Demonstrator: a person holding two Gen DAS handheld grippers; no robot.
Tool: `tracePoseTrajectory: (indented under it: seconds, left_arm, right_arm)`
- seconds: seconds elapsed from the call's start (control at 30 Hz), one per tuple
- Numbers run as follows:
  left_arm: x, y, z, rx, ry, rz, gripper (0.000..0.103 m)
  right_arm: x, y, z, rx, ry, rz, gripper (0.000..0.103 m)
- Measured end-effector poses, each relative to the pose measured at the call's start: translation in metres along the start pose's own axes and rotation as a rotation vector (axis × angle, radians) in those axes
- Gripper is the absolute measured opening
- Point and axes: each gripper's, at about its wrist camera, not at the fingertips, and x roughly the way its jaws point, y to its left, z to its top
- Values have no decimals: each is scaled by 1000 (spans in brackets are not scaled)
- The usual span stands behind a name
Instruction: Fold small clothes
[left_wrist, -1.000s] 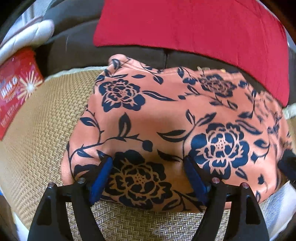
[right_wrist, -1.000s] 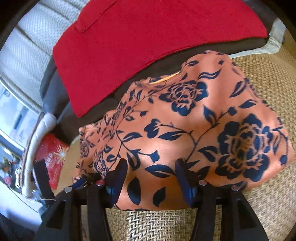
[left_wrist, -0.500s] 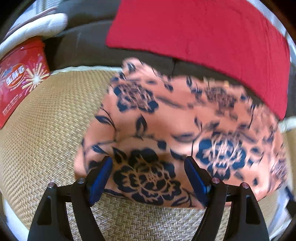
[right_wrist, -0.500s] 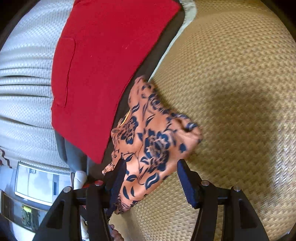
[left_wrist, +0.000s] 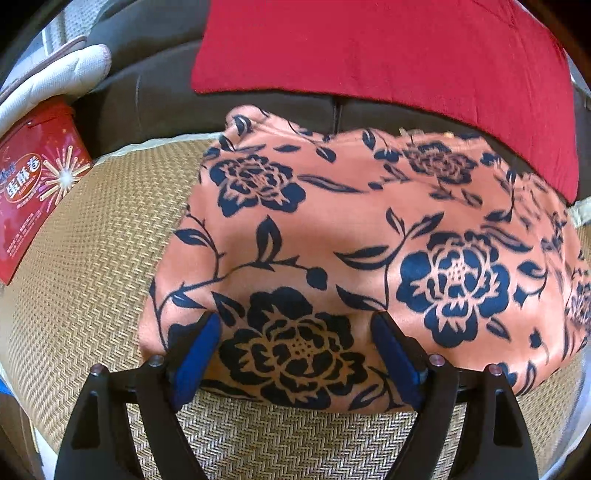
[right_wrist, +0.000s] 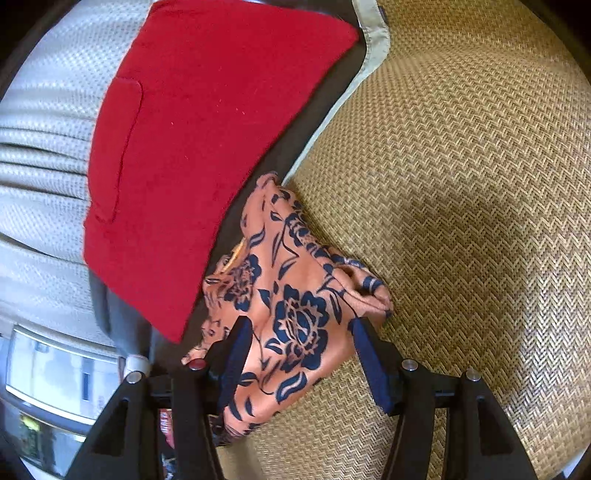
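Orange cloth printed with dark blue flowers, the garment (left_wrist: 369, 236) lies folded on a woven straw mat (left_wrist: 92, 266), with its far edge lapping onto a dark sofa seat (left_wrist: 155, 99). In the left wrist view it spreads wide and fairly flat, its near hem just ahead of the left gripper (left_wrist: 295, 354). That gripper's jaws are opening, set wide apart, and the blue pads (left_wrist: 195, 358) stand at either side of one large flower without pinching the fabric; the cloth passes between and under them.

In the right wrist view the same garment (right_wrist: 295, 306) shows as a bunched, narrow heap, one end puckered into folds towards the open mat (right_wrist: 461, 184). The right gripper (right_wrist: 299, 362) sits over its near end, released, with the pads apart and the cloth lying loosely between them. Whether a pad brushes the fabric is hard to tell.

A red cushion (left_wrist: 388, 55) rests on the sofa behind the garment, its lower edge near the cloth's far hem; in the right view the cushion (right_wrist: 192, 140) leans against pale quilted upholstery (right_wrist: 40, 184). At the left of the mat lies a red box (left_wrist: 33, 184) with a starburst print, and above it a white padded cloth (left_wrist: 55, 77).
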Motion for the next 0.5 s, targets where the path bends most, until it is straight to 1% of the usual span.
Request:
tracePoseTrajectory:
  seconds: [0.1, 0.13, 0.2, 0.23, 0.3, 0.33, 0.5]
  left_arm:
    - [-9, 2, 1, -4, -35, -11, 85]
    - [-10, 4, 3, 4, -33, -5, 85]
    - [-5, -1, 2, 23, -1, 15, 85]
    - [-1, -2, 3, 22, 20, 11, 85]
    - [-3, -1, 4, 15, 14, 8, 85]
    - [3, -3, 9, 16, 15, 6, 85]
    - [3, 0, 16, -9, 7, -15, 85]
  right_arm:
    - [17, -1, -9, 47, 38, -12, 61]
    - [19, -3, -10, 56, 39, -15, 61]
    - [24, -6, -10, 65, 45, -24, 61]
    - [27, -8, -11, 68, 40, -30, 62]
    - [34, -9, -7, 76, 24, -26, 62]
    - [39, -8, -6, 80, 15, -23, 62]
    - [58, -4, 4, 93, -35, 28, 61]
